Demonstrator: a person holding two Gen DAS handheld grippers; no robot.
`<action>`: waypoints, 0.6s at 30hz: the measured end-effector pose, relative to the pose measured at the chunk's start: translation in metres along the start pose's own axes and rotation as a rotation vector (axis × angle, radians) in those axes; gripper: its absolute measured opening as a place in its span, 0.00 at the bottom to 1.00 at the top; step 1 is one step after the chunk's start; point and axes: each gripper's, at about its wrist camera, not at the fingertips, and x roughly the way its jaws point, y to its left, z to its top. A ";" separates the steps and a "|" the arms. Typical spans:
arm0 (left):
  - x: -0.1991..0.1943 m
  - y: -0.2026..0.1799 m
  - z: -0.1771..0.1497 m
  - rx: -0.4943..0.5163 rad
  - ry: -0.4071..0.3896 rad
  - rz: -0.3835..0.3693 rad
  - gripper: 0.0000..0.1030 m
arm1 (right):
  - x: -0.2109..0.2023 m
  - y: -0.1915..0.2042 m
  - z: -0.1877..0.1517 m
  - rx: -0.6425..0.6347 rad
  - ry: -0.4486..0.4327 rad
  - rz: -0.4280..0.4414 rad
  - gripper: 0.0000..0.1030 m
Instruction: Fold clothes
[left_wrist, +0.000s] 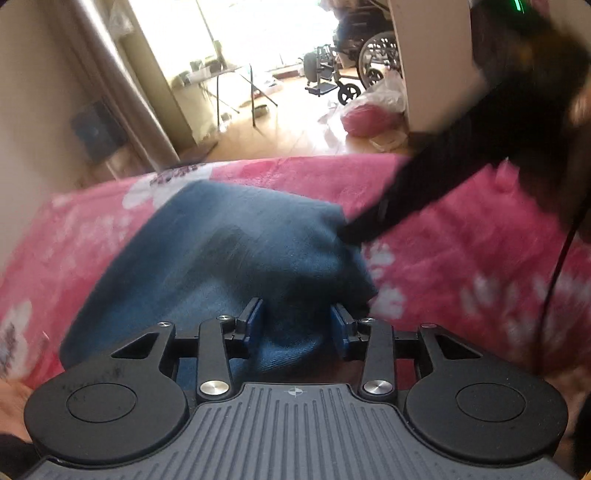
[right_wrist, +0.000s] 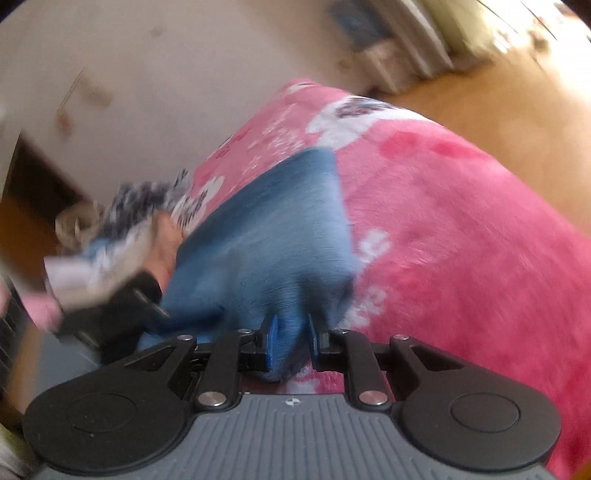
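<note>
Lying on pink flowered fleece blanket (left_wrist: 461, 258), just ahead of both claws: soft blue knit garment (left_wrist: 229, 251). Left gripper (left_wrist: 297, 325) parted, cloth loose between pads. Right gripper (right_wrist: 291, 341) pinching a bunched fold. Best released gently, then smoothed flat.

Home bedroom (pink floral blanket (left_wrist: 461, 258)), wheelchair (left_wrist: 373, 59)

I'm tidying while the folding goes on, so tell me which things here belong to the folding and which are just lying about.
Part of the folding:
- blue garment
- left gripper, jaws apart over the cloth
- right gripper, cloth between its pads
- pink floral blanket underneath

Just lying about:
- wheelchair
- folding table
- pink bag on the floor
</note>
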 end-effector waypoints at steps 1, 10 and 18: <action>-0.002 0.000 -0.002 0.002 -0.003 0.001 0.40 | -0.009 -0.007 0.001 0.058 -0.027 0.005 0.19; -0.004 0.006 -0.004 -0.018 -0.007 -0.017 0.42 | -0.014 -0.038 0.012 0.317 0.053 0.087 0.47; -0.001 0.002 -0.004 0.014 -0.008 -0.008 0.42 | 0.026 -0.019 0.024 0.319 0.217 0.084 0.43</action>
